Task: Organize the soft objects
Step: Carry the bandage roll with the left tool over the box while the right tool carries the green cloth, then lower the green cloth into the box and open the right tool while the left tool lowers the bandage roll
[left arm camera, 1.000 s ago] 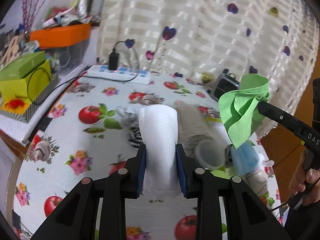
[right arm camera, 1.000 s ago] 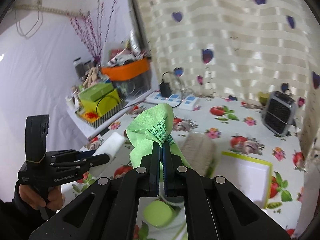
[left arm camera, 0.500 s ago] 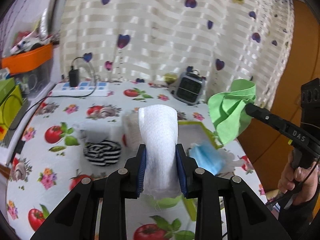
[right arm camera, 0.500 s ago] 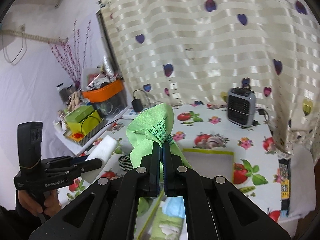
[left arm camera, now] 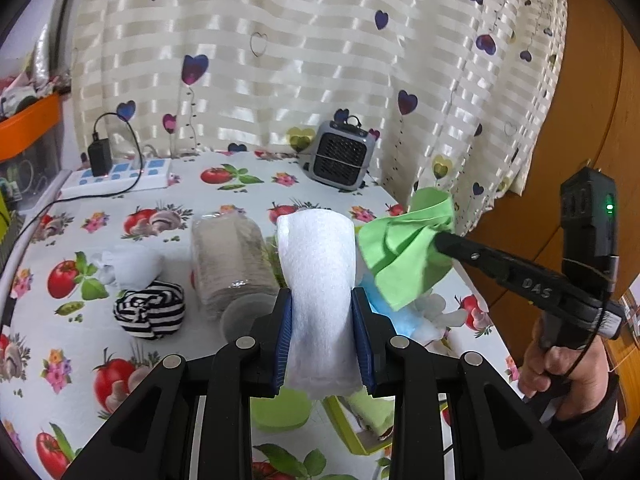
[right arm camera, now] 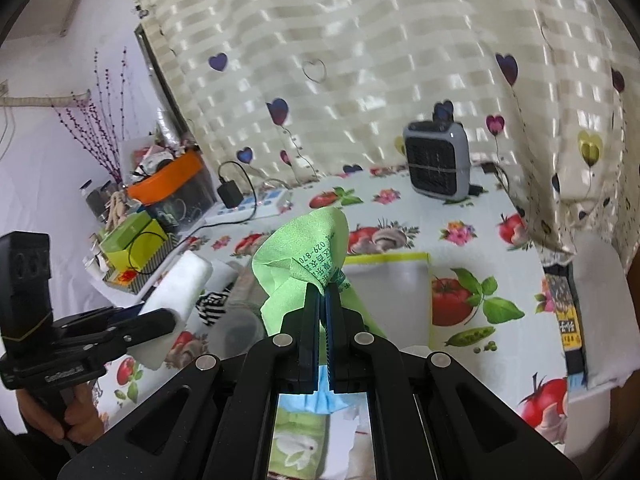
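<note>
My left gripper [left arm camera: 322, 300] is shut on a white foam roll [left arm camera: 318, 264], held above the table; it also shows in the right wrist view [right arm camera: 180, 296]. My right gripper [right arm camera: 326, 292] is shut on a green cloth [right arm camera: 304, 256], seen from the left wrist view [left arm camera: 404, 248] just right of the foam. Below them lies a green-rimmed tray [right arm camera: 426, 256] with a blue mask [left arm camera: 400, 316] and a green towel [right arm camera: 298, 440]. A striped sock ball [left arm camera: 150, 312], a white cloth bundle [left arm camera: 132, 266] and a beige roll [left arm camera: 230, 260] lie on the tablecloth.
A grey small heater [left arm camera: 340, 158] stands at the back by the curtain. A power strip with charger [left arm camera: 116, 174] lies at the back left. A shelf with an orange bin [right arm camera: 168, 178] and a green box [right arm camera: 132, 236] is at the left. A green round lid [left arm camera: 280, 412] lies near the front.
Both grippers have swung right and a little forward over the tray, still holding the foam roll and the green cloth. The grips have not changed.
</note>
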A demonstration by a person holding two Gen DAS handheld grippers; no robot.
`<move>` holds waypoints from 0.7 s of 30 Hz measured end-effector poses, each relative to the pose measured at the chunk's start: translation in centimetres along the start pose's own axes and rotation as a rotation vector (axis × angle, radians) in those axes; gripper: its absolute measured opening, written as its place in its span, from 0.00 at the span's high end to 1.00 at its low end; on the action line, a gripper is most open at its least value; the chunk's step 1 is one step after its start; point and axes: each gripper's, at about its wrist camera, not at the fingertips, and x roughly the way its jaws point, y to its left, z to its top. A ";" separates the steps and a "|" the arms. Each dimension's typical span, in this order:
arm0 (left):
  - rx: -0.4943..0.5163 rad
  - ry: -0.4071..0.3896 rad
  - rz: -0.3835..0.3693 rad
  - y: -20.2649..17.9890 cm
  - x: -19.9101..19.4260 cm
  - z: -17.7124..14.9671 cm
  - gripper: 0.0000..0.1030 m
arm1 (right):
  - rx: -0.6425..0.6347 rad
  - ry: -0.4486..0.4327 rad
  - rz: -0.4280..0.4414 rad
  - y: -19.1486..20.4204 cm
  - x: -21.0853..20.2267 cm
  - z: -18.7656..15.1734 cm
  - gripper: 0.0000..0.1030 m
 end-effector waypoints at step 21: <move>0.020 0.084 -0.024 -2.0 7.2 1.8 0.74 | 0.067 0.067 -0.116 -4.3 4.1 -0.9 0.56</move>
